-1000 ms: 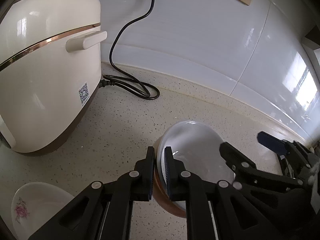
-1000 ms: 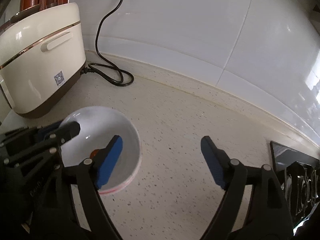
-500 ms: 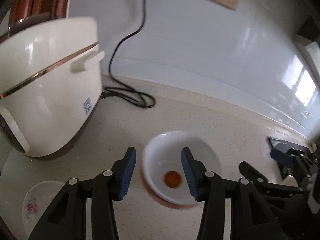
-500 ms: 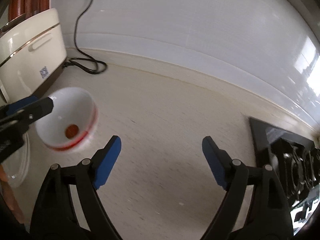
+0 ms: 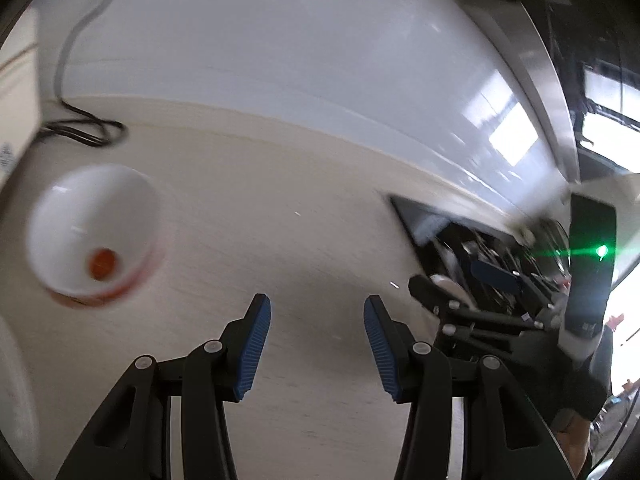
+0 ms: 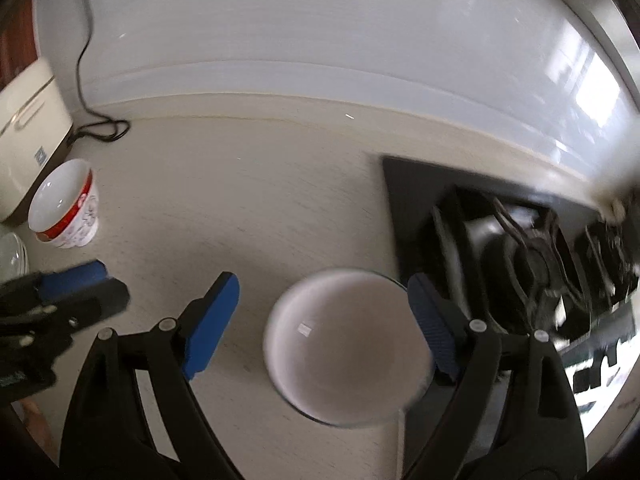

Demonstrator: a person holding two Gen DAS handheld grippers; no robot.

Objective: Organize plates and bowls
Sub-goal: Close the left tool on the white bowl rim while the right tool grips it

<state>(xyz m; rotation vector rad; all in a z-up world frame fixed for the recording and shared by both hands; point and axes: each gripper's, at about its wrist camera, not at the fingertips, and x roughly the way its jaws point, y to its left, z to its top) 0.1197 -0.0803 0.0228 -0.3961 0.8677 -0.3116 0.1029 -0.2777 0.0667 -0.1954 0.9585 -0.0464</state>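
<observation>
The right gripper (image 6: 322, 322) has just been spreading its blue-padded jaws, which stand wide around a plain white round bowl (image 6: 346, 354) on the pale speckled desk (image 6: 240, 208). The bowl sits between the pads; blur hides whether the right-hand pad touches its rim, and no grip shows. Just beyond it lies a black gas hob (image 6: 520, 248) set into the desk.

The left gripper (image 5: 316, 340) has its jaws partly apart with nothing between them, over bare desk. Well off to its left stands a white ceramic bowl with a red patterned band (image 5: 94, 236), upright, a small orange-red spot at its bottom. The right wrist view suggests this piece is one bowl nested in another, close beside a cream rice cooker (image 6: 28, 128) whose black power cord (image 6: 100, 128) loops along the white tiled wall (image 6: 320, 32). At that view's left edge, pale stacked dishes (image 6: 12, 252) show partly.

Judging from the layout, the banded bowl is set down and the plain bowl is next to be gathered; it remains apart from the others, so sorting looks unfinished.
</observation>
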